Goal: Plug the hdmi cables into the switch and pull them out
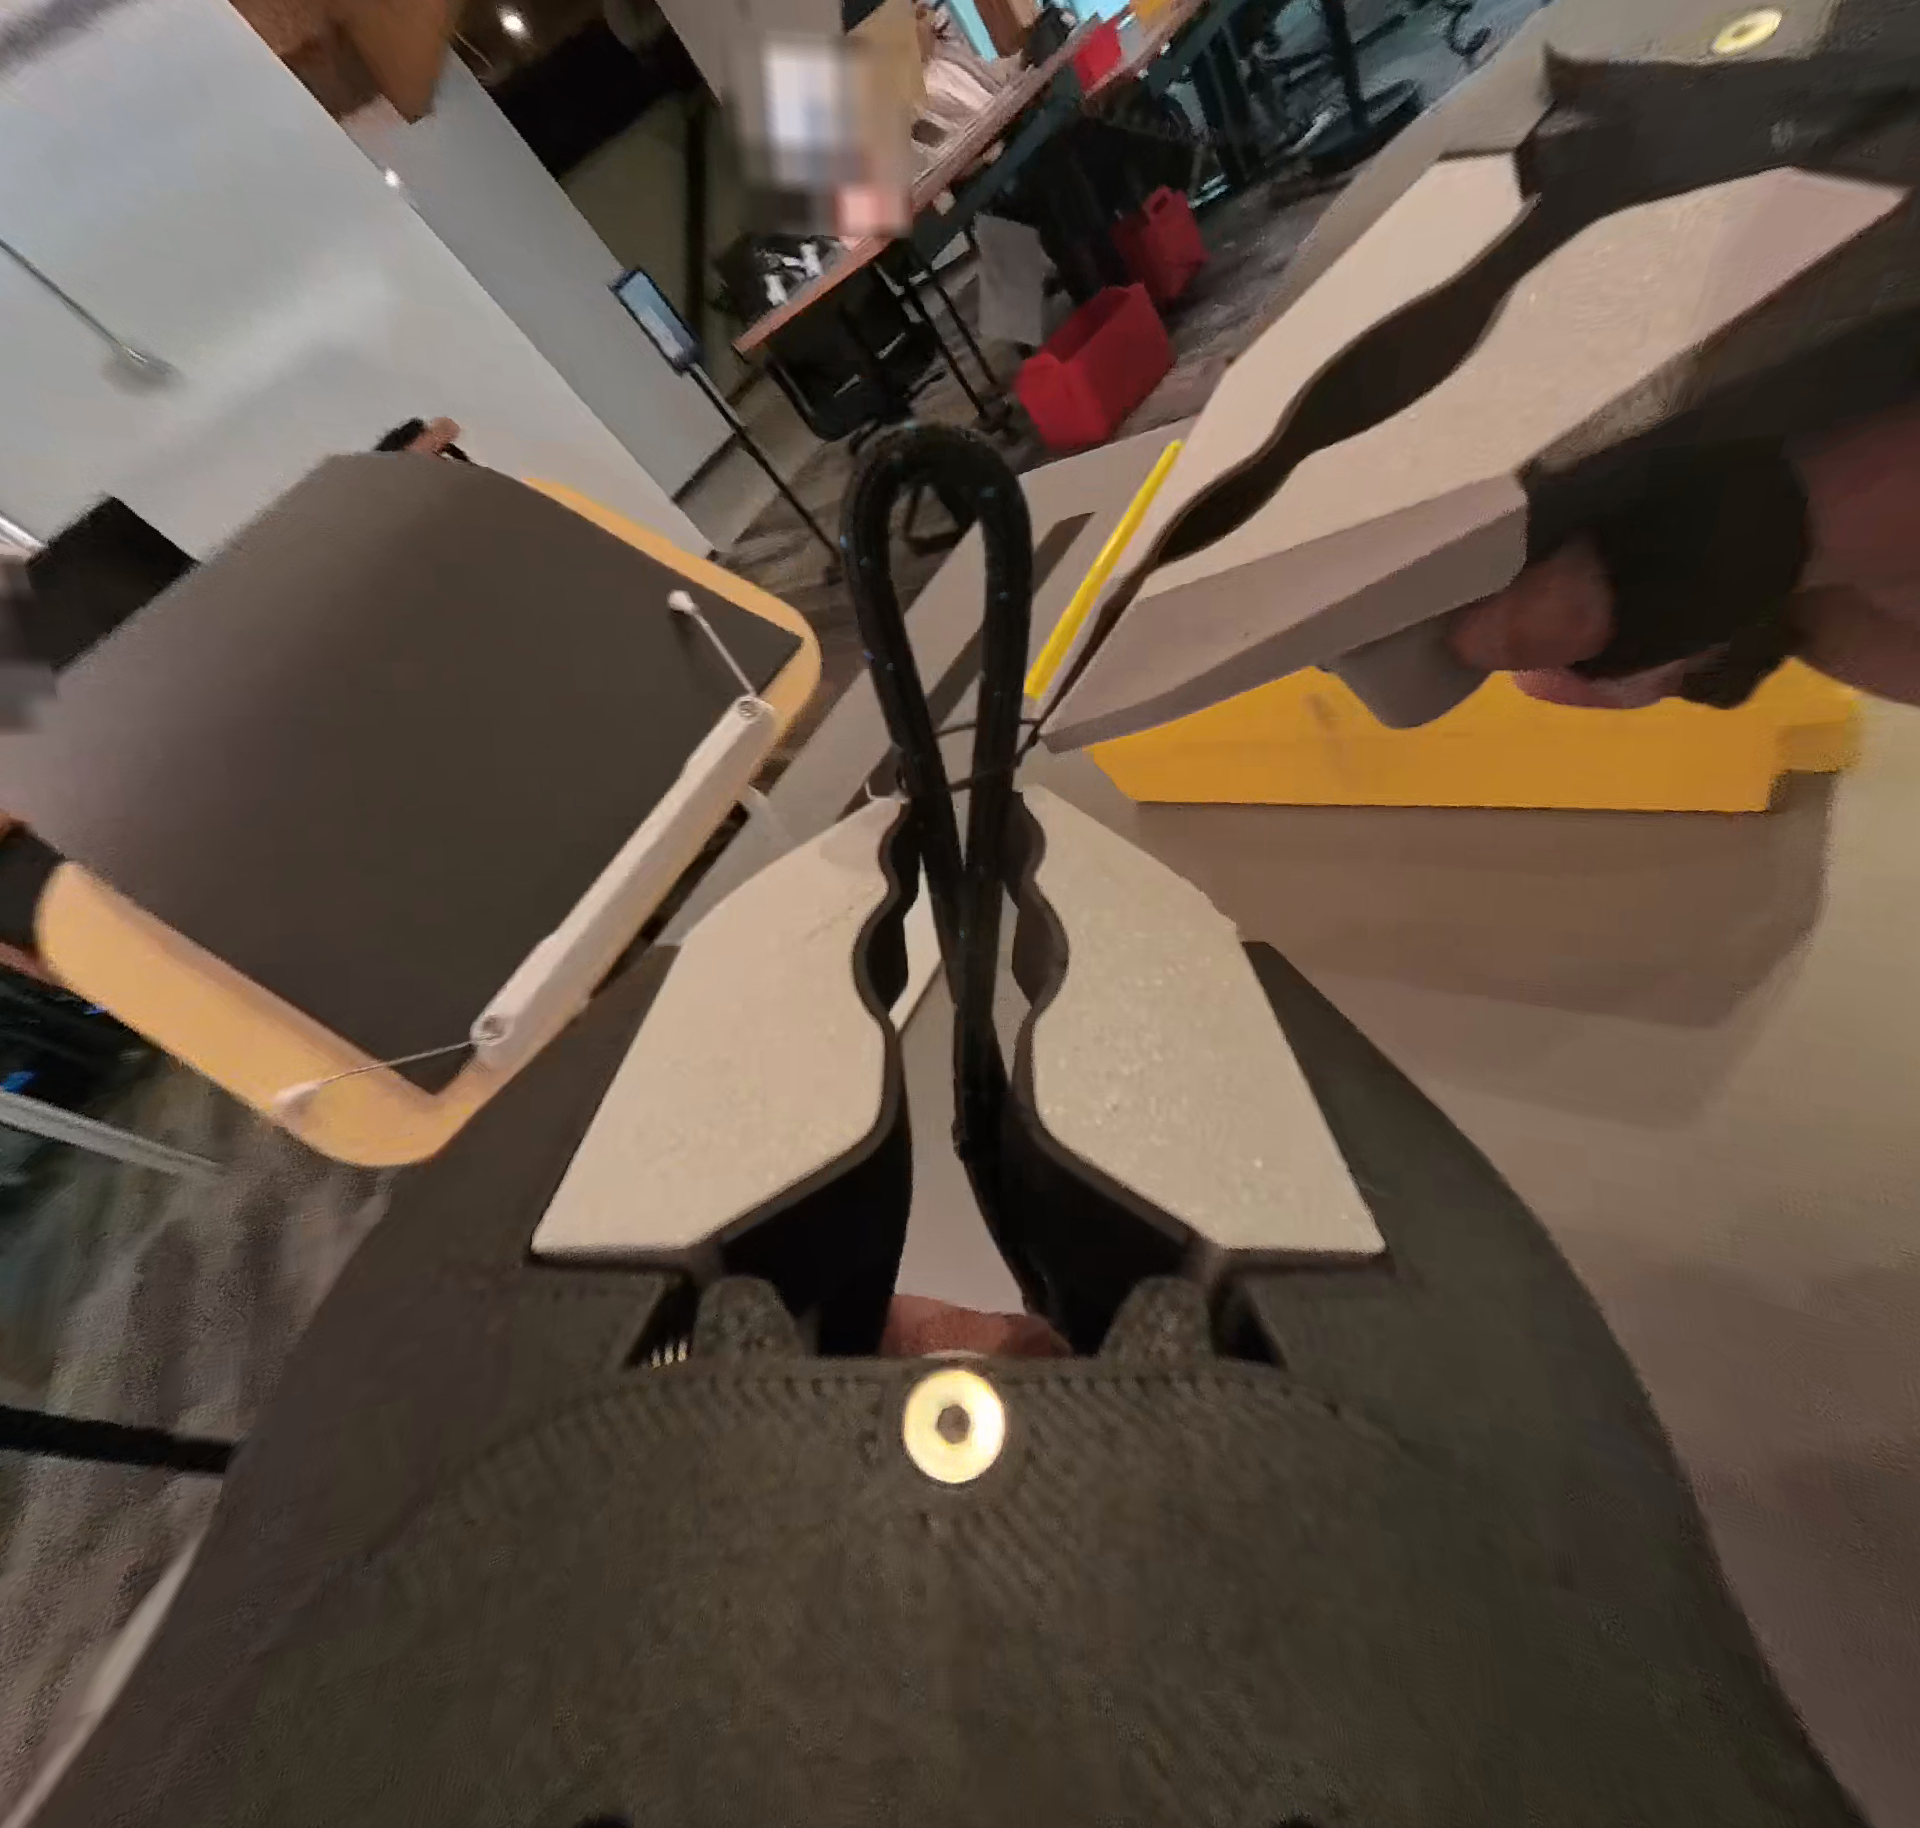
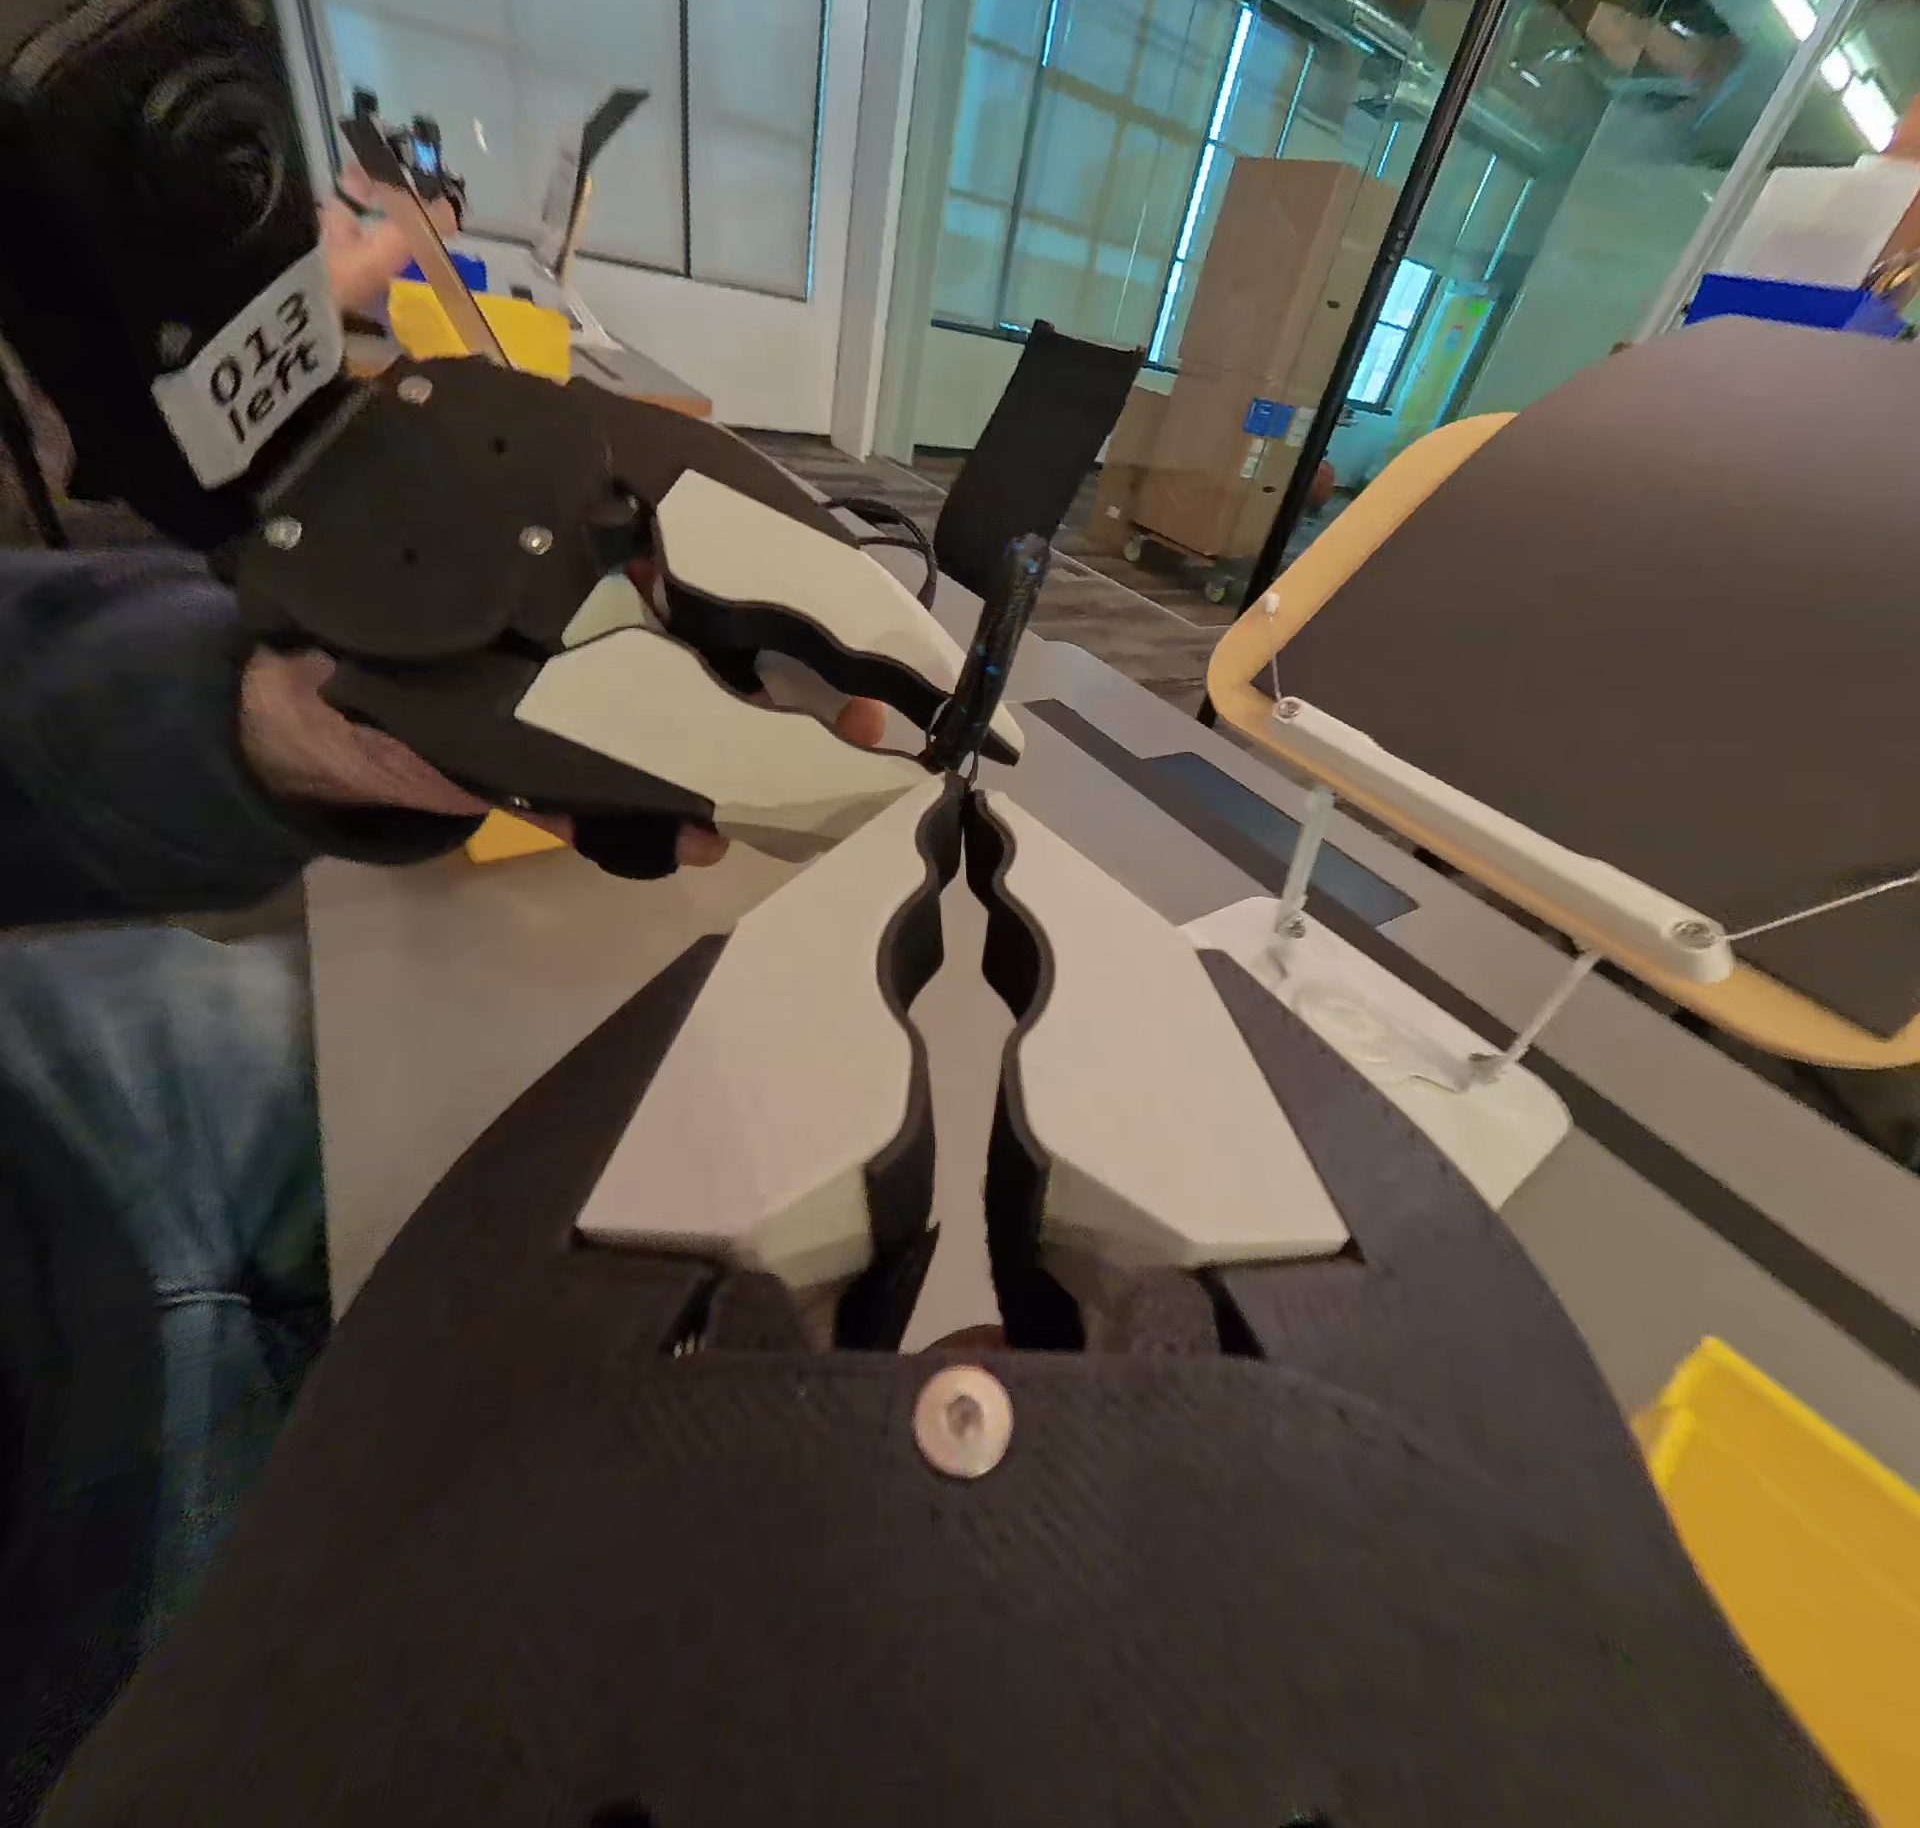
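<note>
My left gripper (image 1: 961, 812) is shut on a folded black cable (image 1: 940, 552), whose loop sticks out past the fingertips. A thin black tie (image 1: 977, 739) is wound around the two strands just beyond the tips. My right gripper (image 1: 1049, 739) reaches in from the upper right, and its shut tips pinch the tie's loose end. In the right wrist view my right gripper (image 2: 958, 791) is shut, its tips on the thin tie at the foot of the cable (image 2: 1003, 625). The left gripper (image 2: 956, 739) holds the cable from the left. No switch is in view.
A black board with a tan rim (image 1: 364, 739) stands on a white wire stand (image 2: 1403, 1082) close beside the grippers. A yellow bin (image 1: 1455, 750) lies on the grey table (image 1: 1507, 947), behind the right gripper. A black chair (image 2: 1039, 428) stands beyond the table. My two grippers' fingertips are within a few centimetres of each other.
</note>
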A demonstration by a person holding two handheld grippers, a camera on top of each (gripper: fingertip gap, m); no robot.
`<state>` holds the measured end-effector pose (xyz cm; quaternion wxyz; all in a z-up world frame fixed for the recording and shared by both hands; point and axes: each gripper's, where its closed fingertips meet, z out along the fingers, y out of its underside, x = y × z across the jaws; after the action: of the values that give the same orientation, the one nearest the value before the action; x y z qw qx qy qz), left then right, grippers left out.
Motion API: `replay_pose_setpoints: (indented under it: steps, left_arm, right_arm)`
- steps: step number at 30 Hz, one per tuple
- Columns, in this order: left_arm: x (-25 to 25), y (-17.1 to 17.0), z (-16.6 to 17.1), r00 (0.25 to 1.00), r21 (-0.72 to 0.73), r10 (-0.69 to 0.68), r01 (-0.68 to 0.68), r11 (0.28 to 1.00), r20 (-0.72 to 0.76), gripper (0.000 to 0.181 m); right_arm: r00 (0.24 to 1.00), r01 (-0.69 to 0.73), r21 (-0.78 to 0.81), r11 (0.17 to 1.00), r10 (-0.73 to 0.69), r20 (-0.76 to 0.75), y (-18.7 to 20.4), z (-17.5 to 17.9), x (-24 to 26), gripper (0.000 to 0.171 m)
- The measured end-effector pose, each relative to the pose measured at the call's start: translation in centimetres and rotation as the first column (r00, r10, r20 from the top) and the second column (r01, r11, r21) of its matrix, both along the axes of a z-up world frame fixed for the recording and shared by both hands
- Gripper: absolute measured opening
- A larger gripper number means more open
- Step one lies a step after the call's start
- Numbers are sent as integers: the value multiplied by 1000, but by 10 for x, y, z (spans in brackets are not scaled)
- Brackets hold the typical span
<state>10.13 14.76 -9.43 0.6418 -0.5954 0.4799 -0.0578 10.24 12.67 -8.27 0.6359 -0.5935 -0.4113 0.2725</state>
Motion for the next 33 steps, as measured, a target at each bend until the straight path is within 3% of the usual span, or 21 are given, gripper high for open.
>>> replay_pose_setpoints:
  steps: [6,13,18,23,28,33]
  left_arm:
    - [-1,-1,-11,988,-120,-88,103,987,123,18]
    - [-22,-14,-32,965,-269,-181,229,935,191,45]
    - [-52,17,-38,956,-266,-110,184,946,272,34]
    - [-39,45,-49,977,-224,-159,188,956,142,34]
    - [2,4,-78,923,-293,-378,382,877,72,52]
    - [21,-21,-70,943,-170,-324,333,927,78,70]
  right_arm:
    - [999,-33,-23,999,34,37,4,-3,-2,0]
    - [993,-115,-100,988,115,-6,3,-2,3,0]
    - [969,-244,-166,955,234,-82,-8,14,3,0]
    - [922,-382,-212,899,356,-151,-24,27,-5,0]
    - [926,-363,-220,905,325,-190,-11,30,1,0]
    - [942,-323,-260,910,281,-185,3,14,7,0]
